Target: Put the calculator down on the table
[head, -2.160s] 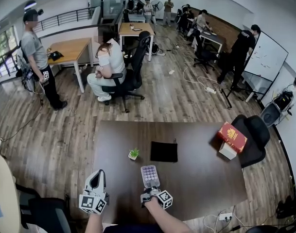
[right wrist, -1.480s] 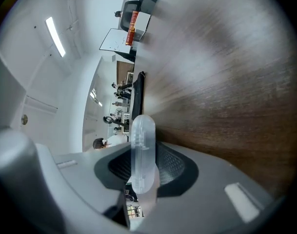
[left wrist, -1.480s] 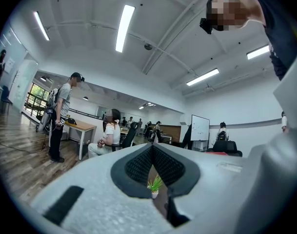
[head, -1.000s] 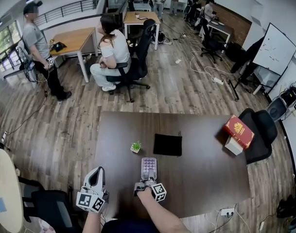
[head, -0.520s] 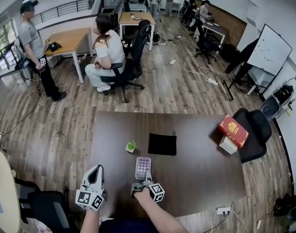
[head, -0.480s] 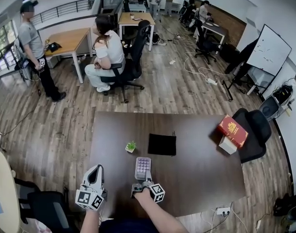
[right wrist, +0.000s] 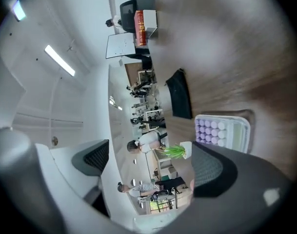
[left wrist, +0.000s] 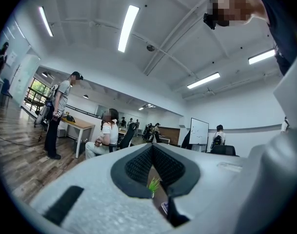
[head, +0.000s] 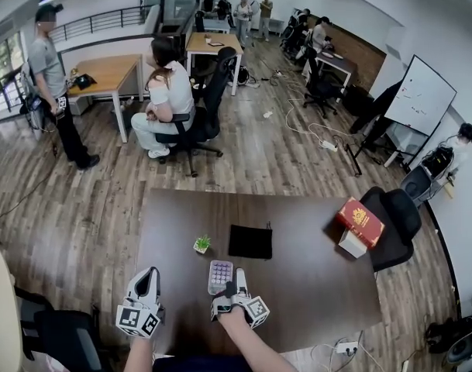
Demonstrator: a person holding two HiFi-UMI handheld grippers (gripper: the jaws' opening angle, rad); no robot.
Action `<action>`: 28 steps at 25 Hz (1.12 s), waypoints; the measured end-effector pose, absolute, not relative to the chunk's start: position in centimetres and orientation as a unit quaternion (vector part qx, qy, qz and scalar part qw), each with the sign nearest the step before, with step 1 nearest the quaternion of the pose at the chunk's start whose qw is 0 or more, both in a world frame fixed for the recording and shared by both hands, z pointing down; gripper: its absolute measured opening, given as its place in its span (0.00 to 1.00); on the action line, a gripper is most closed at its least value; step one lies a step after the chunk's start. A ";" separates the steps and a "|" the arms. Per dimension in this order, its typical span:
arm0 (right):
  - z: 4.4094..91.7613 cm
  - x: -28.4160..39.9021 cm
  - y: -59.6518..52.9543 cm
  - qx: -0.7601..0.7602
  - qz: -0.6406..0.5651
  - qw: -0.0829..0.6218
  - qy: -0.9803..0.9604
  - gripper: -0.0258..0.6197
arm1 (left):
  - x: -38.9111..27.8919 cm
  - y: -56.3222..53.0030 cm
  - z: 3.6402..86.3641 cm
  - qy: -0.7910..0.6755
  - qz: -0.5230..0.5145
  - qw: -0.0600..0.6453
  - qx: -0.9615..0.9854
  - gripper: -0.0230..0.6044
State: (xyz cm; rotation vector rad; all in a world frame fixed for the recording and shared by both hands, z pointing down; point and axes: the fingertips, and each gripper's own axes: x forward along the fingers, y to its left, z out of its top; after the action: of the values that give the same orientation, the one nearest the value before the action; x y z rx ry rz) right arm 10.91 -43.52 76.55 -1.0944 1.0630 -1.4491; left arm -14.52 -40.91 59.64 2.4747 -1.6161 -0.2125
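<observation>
The calculator (head: 219,275), light grey with purple keys, lies flat on the dark brown table (head: 313,285) near its front edge. In the right gripper view the calculator (right wrist: 221,133) rests on the wood beyond the jaws, apart from them. My right gripper (head: 229,290) hovers just behind it, open wide, with nothing between its fingers. My left gripper (head: 146,279) is held to the left of the table's front corner, level, jaws shut on nothing. In the left gripper view its dark pads (left wrist: 138,167) meet in front of the camera.
A black pouch (head: 249,241) lies behind the calculator, and a small potted plant (head: 201,244) stands to the pouch's left. A red book on a white box (head: 358,222) sits at the table's right edge, beside a black chair (head: 394,215). People and desks fill the room beyond.
My right gripper has opened, let go of the calculator and lifted away from it. The calculator now lies on the table. The left gripper has stayed still.
</observation>
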 end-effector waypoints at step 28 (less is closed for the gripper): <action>57.7 22.7 -42.7 -0.386 -0.451 0.588 0.549 0.81 | -14.3 -40.8 57.3 -0.543 -0.088 0.082 0.831 0.03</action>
State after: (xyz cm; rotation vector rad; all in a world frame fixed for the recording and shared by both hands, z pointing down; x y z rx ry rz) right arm 22.71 -42.74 57.74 -0.8982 1.2791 -1.0510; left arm -14.29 -40.84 57.28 2.4833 -1.6221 -0.2631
